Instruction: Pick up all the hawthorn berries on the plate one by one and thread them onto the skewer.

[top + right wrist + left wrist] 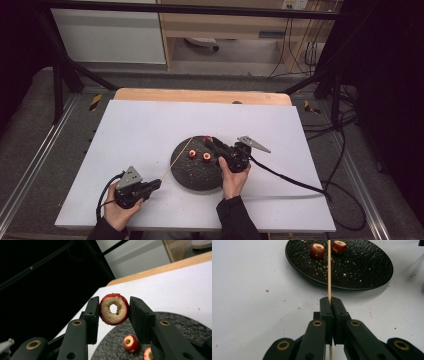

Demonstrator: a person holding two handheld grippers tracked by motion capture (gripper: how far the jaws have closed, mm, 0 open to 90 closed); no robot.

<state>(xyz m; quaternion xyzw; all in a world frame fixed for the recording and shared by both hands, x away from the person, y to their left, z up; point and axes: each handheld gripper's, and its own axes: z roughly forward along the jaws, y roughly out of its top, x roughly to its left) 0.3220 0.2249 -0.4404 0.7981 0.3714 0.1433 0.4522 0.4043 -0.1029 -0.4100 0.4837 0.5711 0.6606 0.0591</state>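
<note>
My left gripper (159,183) (330,299) is shut on a thin wooden skewer (176,159) (329,270) that slants from it up over the black round plate (186,176) (372,267). Two red fruit rings with pale cored centres (192,154) (206,157) lie on that plate; in the left gripper view they sit either side of the skewer (317,250) (339,246). My right gripper (207,140) (114,310) is shut on a third red ring (114,309), its hole facing the camera, held above the plate's far edge near the skewer's tip.
The white board (130,130) covers a wooden table whose far edge (200,95) shows beyond it. Crumbs dot the plate and board. Black frame bars and cables (300,184) run along the right and back. Bare board lies left and far of the plate.
</note>
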